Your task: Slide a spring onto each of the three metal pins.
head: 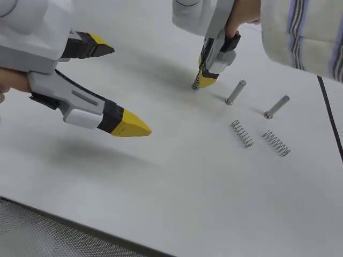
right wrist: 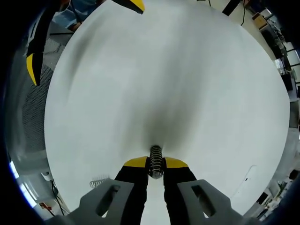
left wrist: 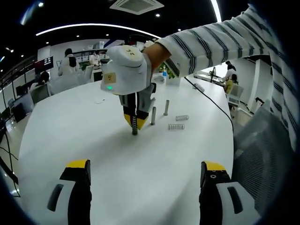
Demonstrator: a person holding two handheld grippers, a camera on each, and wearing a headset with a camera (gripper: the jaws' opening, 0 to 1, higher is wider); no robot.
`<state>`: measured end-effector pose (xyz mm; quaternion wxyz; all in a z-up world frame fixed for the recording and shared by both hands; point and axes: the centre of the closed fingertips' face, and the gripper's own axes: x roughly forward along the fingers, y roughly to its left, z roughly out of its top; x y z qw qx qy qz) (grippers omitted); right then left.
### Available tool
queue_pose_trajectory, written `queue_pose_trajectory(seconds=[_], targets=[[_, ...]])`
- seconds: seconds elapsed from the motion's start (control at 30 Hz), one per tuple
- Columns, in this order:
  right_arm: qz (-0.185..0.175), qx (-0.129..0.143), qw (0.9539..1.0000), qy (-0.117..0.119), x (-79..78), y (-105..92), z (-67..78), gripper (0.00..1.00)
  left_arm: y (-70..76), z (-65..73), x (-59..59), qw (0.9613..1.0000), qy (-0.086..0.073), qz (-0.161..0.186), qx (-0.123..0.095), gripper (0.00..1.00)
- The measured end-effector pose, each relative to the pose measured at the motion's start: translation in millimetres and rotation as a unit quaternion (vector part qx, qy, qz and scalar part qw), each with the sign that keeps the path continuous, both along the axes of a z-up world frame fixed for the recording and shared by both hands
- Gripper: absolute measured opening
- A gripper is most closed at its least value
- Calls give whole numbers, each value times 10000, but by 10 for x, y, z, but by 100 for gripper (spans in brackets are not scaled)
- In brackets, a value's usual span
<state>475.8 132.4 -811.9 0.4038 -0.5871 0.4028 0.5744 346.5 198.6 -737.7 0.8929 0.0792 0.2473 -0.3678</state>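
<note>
A white worktop [head: 177,193] is seen from above in the head view. At 1 o'clock the right tongs [head: 206,80] point steeply down, pinched narrowly on an upright spring [head: 196,82] whose lower end touches the worktop; whether a pin stands inside it cannot be told. At 2 o'clock a first bare pin [head: 236,92] and a second bare pin [head: 276,107] stand near each other. Just below them, at 3 o'clock, a first loose spring [head: 242,133] and a second loose spring [head: 276,143] lie flat, apart from one another. At 9 o'clock the left tongs [head: 120,88] hover over the worktop, spread wide with nothing between them, well apart from the pins. A striped sleeve [head: 305,32] shows at 1 o'clock.
</note>
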Motion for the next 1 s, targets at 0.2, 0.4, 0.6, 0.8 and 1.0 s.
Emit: queue_pose_trajectory(seconds=[0.2,0.4,0.6,0.8,1.0], targets=[[39,-31,10000,6,-39,-39,-16,11,-15,-28,-21,10000,61,-30,59,94],[123,-18,9999,-23,-118,-116,14,16,-5,-52,-30,9999,109,-32,99,94],[85,32,9999,-88,-163,-159,109,18,-24,-68,-47,9998,156,-74,120,94],[123,270,9994,-180,-187,-123,273,19,-44,-129,-83,9993,282,-147,185,92],[-73,546,9985,-54,-326,-208,394,25,-61,-91,-70,9994,313,-108,45,88]])
